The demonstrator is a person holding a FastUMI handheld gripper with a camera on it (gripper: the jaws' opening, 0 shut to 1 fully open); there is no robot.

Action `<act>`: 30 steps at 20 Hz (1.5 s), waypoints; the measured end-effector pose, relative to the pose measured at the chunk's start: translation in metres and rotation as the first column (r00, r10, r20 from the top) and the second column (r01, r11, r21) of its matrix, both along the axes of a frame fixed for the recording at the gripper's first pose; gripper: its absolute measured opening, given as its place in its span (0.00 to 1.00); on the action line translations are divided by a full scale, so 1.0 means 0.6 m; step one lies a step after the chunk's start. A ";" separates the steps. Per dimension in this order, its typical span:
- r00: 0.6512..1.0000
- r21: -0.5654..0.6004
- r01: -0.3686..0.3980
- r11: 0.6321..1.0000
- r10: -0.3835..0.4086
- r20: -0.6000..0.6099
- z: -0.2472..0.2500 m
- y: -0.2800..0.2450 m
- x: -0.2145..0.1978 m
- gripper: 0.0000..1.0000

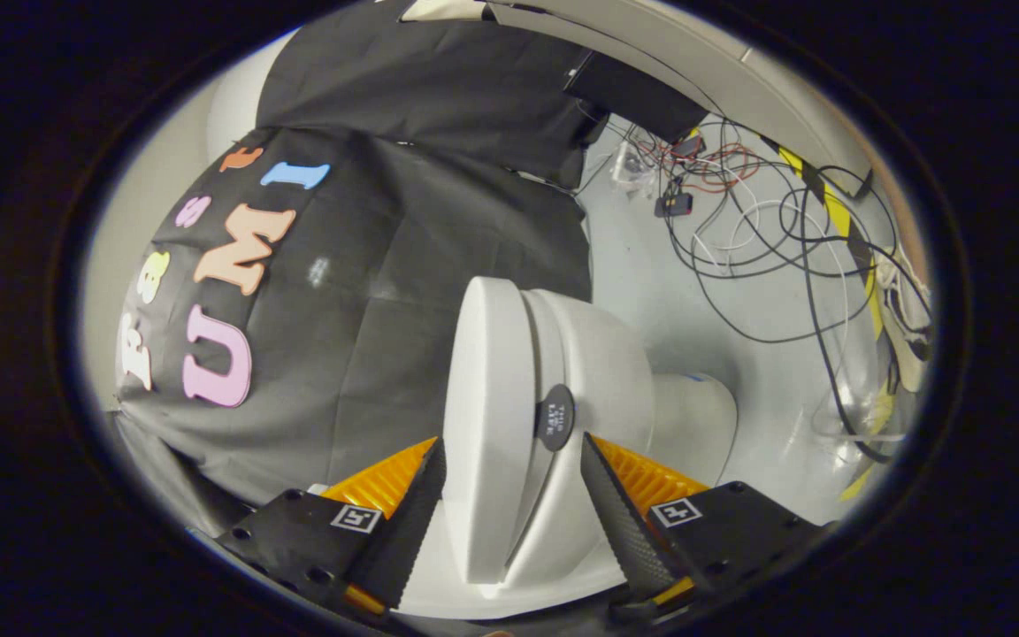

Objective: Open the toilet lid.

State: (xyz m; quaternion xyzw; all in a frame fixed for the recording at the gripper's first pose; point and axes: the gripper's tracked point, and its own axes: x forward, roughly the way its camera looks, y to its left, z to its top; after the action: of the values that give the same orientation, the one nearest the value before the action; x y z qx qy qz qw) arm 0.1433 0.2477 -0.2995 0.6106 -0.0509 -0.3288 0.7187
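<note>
Both jaws astride toilet lid, contact unclear

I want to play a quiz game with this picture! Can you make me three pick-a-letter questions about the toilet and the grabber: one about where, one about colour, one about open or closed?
1. Where is the toilet lid?
A. Between the two fingers
B. Far off by the cables
C. Under the black cloth

2. What colour are the ribbed parts on the gripper?
A. Green
B. Orange
C. Blue

3. How is the gripper?
A. Squeezed shut with nothing inside
B. Open, fingers spread on each side of the lid
C. Shut on a cable

Answers:
1 A, the white lid's edge sits in the gap between the fingers.
2 B, ribbed orange pieces show behind both black fingertips.
3 B, a wide gap separates the fingers, and I cannot see them pressing on the lid.
</note>
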 end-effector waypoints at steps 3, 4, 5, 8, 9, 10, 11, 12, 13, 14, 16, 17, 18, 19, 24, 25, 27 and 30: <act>1.000 0.056 -0.009 0.998 0.009 -0.004 -0.023 -0.010 0.006 0.88; 1.000 0.069 -0.001 0.998 0.001 0.006 -0.026 -0.016 0.007 0.82; 1.000 0.084 0.007 0.996 -0.009 0.016 -0.027 -0.024 0.003 0.82; 0.999 0.119 0.028 0.993 -0.032 0.032 -0.034 -0.042 0.009 0.70; 1.000 0.127 0.030 0.991 -0.031 0.006 -0.039 -0.042 0.003 0.57; 1.000 0.128 0.027 0.991 -0.027 -0.002 -0.045 -0.045 0.008 0.45; 1.000 0.133 0.006 0.991 -0.007 0.007 -0.037 -0.045 0.012 0.34; 1.000 0.132 0.000 0.991 0.001 -0.006 -0.032 -0.030 0.003 0.23; 1.000 0.126 -0.009 0.992 0.010 -0.007 -0.031 -0.036 0.012 0.12; 1.000 0.131 -0.017 0.991 0.017 0.001 -0.029 -0.036 0.013 0.12; 1.000 0.136 -0.013 0.991 0.012 0.011 -0.023 -0.040 0.013 0.12; 1.000 0.136 -0.014 0.991 0.013 0.003 -0.019 -0.033 0.011 0.12; 1.000 0.129 -0.024 0.991 0.026 -0.015 -0.019 -0.028 0.017 0.12; 0.999 0.111 -0.034 0.993 0.038 -0.030 -0.013 -0.024 0.017 0.12; 0.998 -0.002 -0.058 0.998 0.058 -0.021 0.072 -0.023 0.020 0.12; 0.997 -0.024 -0.072 0.997 0.072 -0.024 0.088 -0.017 0.024 0.12; 0.994 -0.074 -0.101 0.992 0.098 -0.042 0.120 -0.007 0.029 0.12; 0.989 -0.148 -0.148 0.978 0.144 -0.037 0.176 0.006 0.041 0.12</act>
State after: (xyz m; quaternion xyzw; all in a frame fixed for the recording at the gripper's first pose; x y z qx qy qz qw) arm 0.1682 0.2515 -0.1941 0.5522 -0.0212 -0.2784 0.7855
